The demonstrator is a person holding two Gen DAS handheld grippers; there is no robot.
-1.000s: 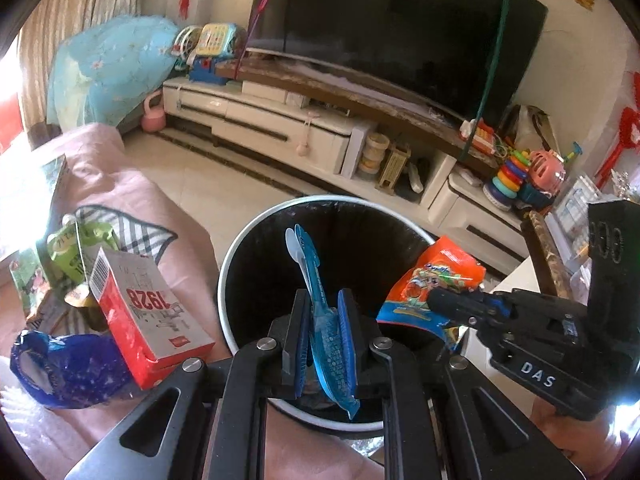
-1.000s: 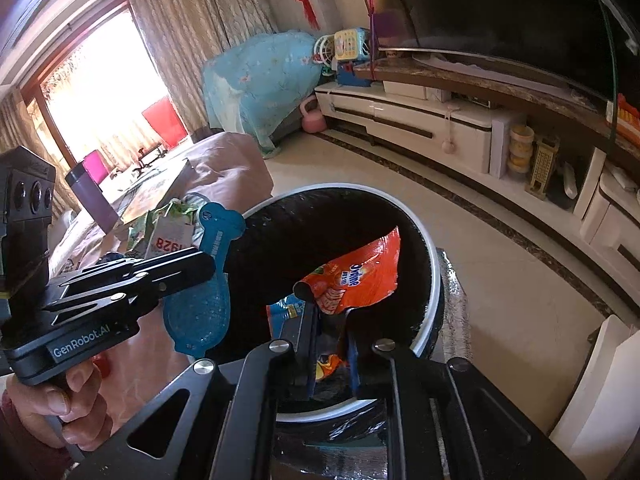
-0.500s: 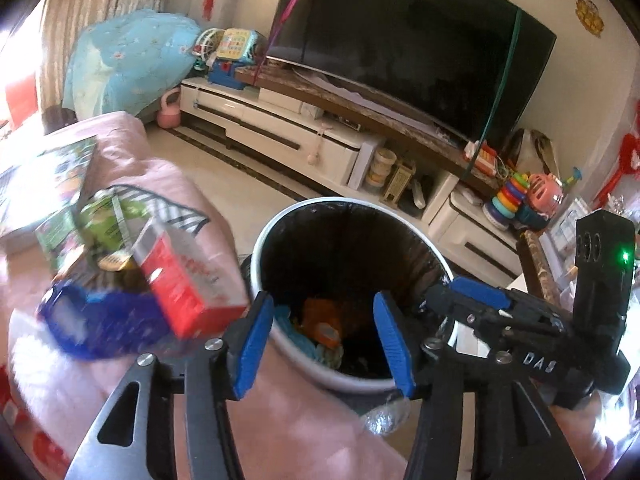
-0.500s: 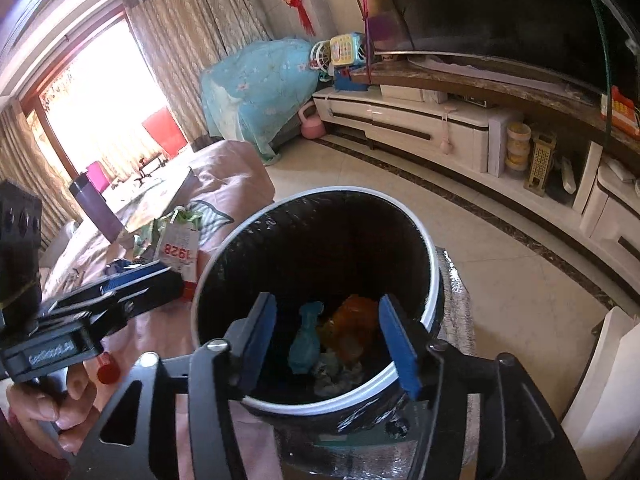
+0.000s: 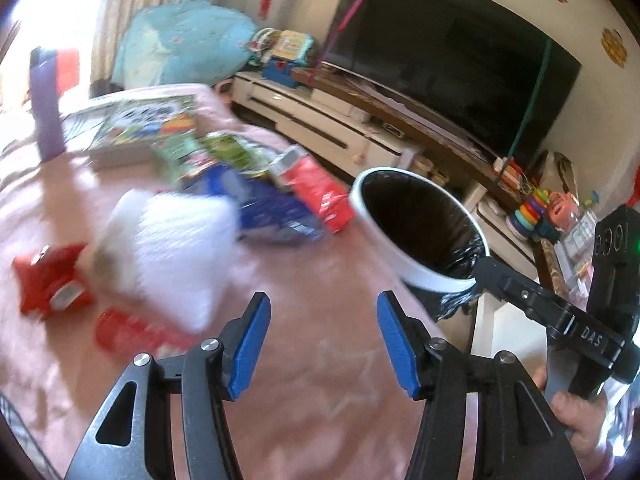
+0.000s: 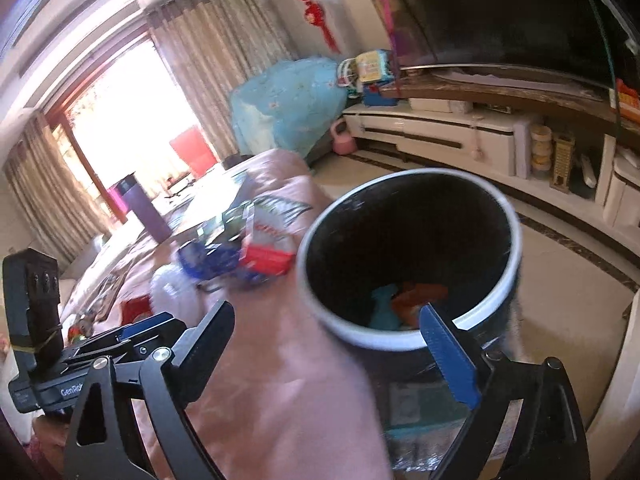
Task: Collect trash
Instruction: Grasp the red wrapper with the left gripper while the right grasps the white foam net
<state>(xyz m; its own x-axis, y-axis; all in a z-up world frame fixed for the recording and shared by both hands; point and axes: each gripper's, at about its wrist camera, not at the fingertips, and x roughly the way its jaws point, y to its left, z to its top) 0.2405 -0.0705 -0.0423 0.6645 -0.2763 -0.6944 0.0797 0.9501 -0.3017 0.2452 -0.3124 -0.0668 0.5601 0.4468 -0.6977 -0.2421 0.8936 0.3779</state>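
Note:
The white-rimmed trash bin (image 5: 416, 272) with a black liner stands beside the pink-covered table (image 5: 320, 360); in the right wrist view its rim (image 6: 516, 240) is close and a teal wrapper (image 6: 384, 308) and an orange wrapper (image 6: 420, 294) lie inside. My left gripper (image 5: 320, 340) is open and empty over the pink cloth. My right gripper (image 6: 324, 356) is open and empty at the bin's near rim. Trash lies on the table: a red carton (image 5: 320, 192), a blue bag (image 5: 272, 208), a white crumpled bag (image 5: 180, 248), green packets (image 5: 224, 152) and red pieces (image 5: 48, 280).
A picture book (image 5: 136, 124) and a purple bottle (image 5: 48, 112) are at the table's far end. A TV (image 5: 452, 60) on a low white cabinet (image 5: 340, 132) stands behind the bin. Toys (image 5: 540, 212) sit at the right. The right gripper's body (image 5: 580, 320) is beside the bin.
Both grippers let go of their wrappers, which now lie in the bin. Both have opened wide and swung left toward the table; the left one now faces the trash pile.

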